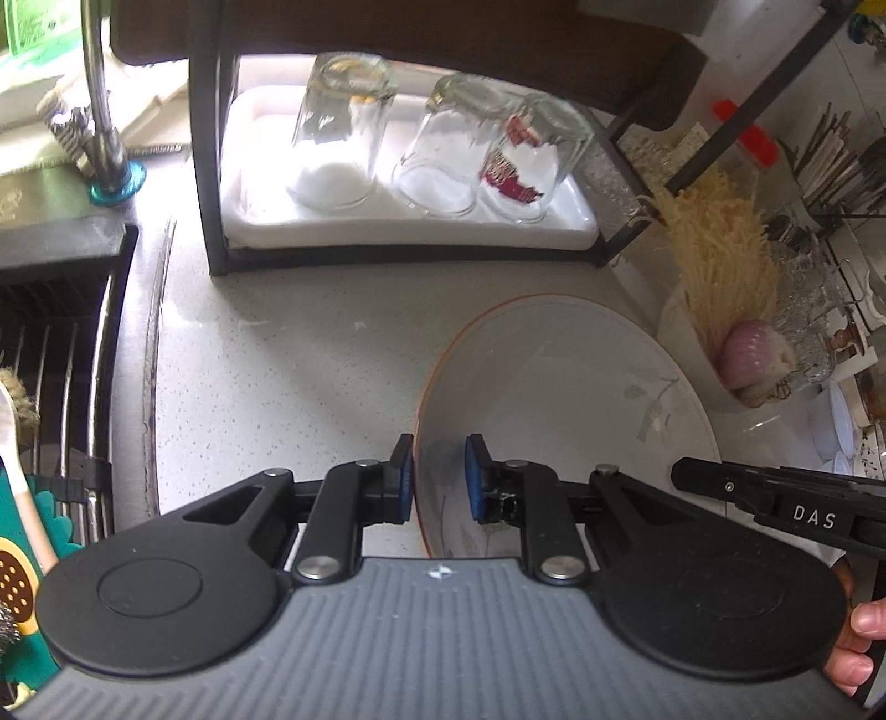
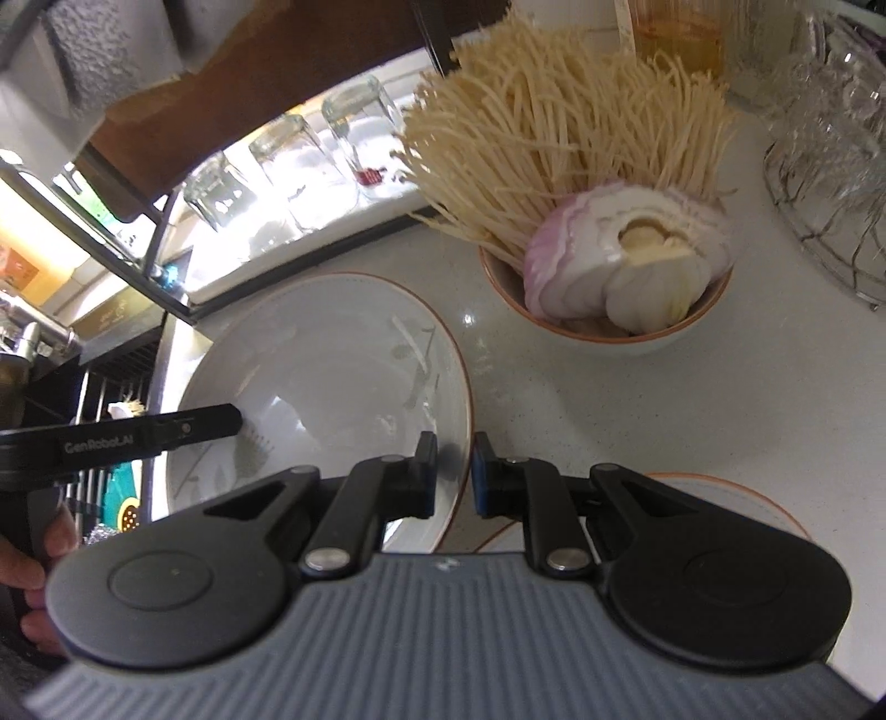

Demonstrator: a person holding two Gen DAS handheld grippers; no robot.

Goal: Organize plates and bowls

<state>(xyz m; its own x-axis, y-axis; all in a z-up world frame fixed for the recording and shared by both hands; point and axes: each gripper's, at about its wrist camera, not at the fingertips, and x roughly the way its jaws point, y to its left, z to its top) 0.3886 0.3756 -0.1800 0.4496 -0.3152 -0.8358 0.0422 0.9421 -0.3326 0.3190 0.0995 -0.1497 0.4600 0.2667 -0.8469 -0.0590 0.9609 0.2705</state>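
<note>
White, orange-rimmed, the plate (image 1: 559,387) is pinched at opposite rims by the left gripper (image 1: 440,479) and right gripper (image 2: 454,476), over the speckled counter (image 1: 288,354). Just beyond it, a bowl (image 2: 609,338) of onion and noodles is seen. Farther back, upturned glasses (image 1: 338,138) are kept on a rack tray (image 1: 421,227).

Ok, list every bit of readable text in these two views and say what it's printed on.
"DAS": white letters on the side of the right gripper, seen in the left wrist view.
"GenRobot.AI": pale letters on the side of the left gripper, seen in the right wrist view; soft, but readable.
Green box at the window: print too blurred to read.
Red-printed glass: only a red pattern, no legible words.
</note>
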